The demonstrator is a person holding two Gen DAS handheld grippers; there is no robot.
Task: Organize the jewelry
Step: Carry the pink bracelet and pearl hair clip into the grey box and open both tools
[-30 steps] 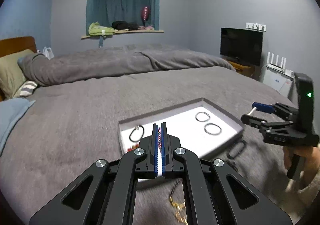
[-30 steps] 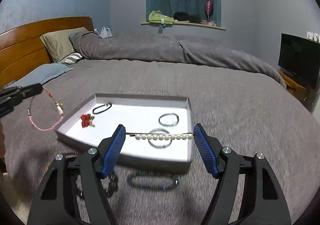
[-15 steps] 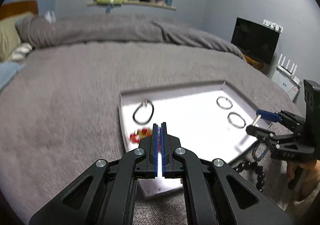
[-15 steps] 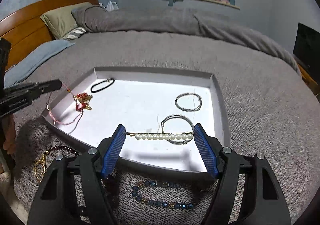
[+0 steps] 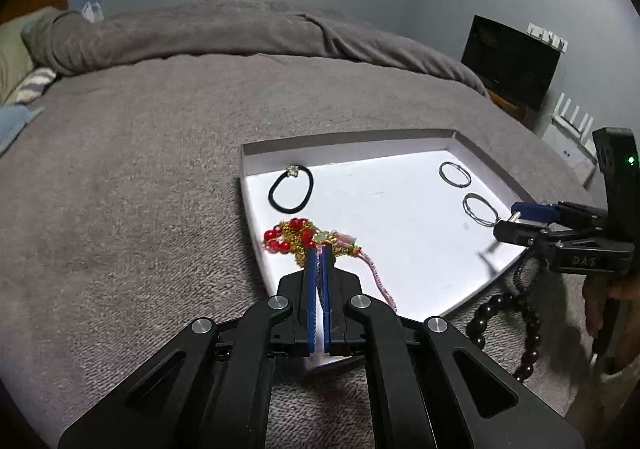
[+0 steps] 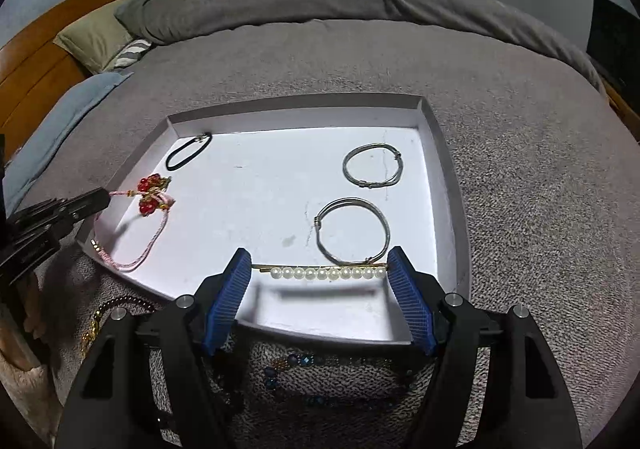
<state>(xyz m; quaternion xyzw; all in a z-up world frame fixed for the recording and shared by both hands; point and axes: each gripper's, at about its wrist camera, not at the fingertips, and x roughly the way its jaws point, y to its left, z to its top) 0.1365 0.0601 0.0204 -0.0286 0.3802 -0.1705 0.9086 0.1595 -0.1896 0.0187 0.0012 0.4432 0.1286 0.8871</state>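
Observation:
A white tray (image 6: 440, 153) lies on the grey bed. My left gripper (image 5: 319, 249) is shut on a pink cord bracelet (image 6: 140, 253), which droops onto the tray's near-left corner beside a red-and-gold bead piece (image 5: 294, 239). My right gripper (image 6: 320, 269) is shut on a pearl bar pin (image 6: 328, 273), held endwise between its blue pads just above the tray's front edge. The tray holds a black hair tie (image 6: 188, 155) and two silver bangles (image 6: 372, 169) (image 6: 352, 235).
On the blanket in front of the tray lie a dark bead bracelet (image 5: 508, 333), a blue bead bracelet (image 6: 320, 369) and a gold chain (image 6: 90, 333). Pillows and a wooden headboard (image 6: 40, 49) are at left; a TV (image 5: 512, 65) stands at right.
Both grippers have come down and forward over the tray. The pink bracelet, hanging in the air a second ago, now rests partly on the tray floor next to the red beads.

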